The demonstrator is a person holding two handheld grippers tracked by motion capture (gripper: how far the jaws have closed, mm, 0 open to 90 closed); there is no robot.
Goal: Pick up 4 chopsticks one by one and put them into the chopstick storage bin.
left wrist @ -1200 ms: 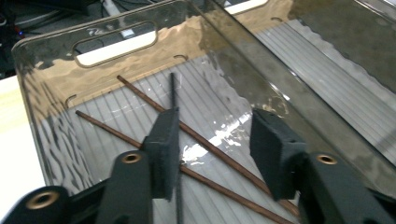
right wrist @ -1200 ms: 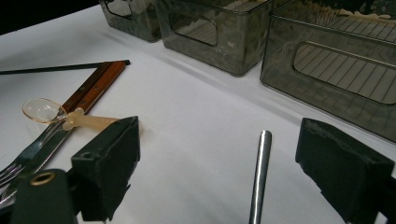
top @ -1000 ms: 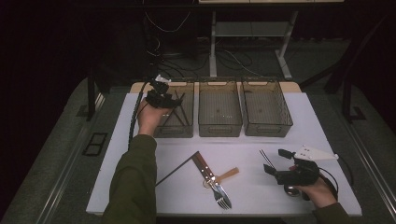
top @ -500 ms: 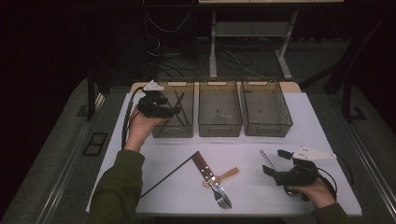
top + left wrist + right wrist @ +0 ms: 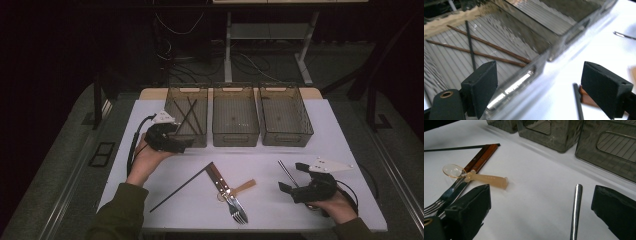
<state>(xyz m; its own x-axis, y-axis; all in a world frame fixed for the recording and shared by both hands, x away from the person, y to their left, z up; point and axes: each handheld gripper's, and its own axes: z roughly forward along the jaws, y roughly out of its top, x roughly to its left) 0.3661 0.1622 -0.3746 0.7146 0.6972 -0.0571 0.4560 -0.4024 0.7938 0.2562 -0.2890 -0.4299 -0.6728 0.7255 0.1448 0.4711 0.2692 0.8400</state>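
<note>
left gripper (image 5: 182, 145) open over white table (image 5: 330, 130), dark room behind.

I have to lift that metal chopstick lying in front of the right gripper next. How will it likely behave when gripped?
The metal chopstick looks round and polished, so it will probably roll if nudged and may slip between the pads. It looks thin and lies flat on the white table, so getting under it seems awkward. It is likely stiff.

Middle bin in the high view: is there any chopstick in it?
No: the middle bin holds no sticks, while the chopsticks lie crossed in the left bin.
</note>
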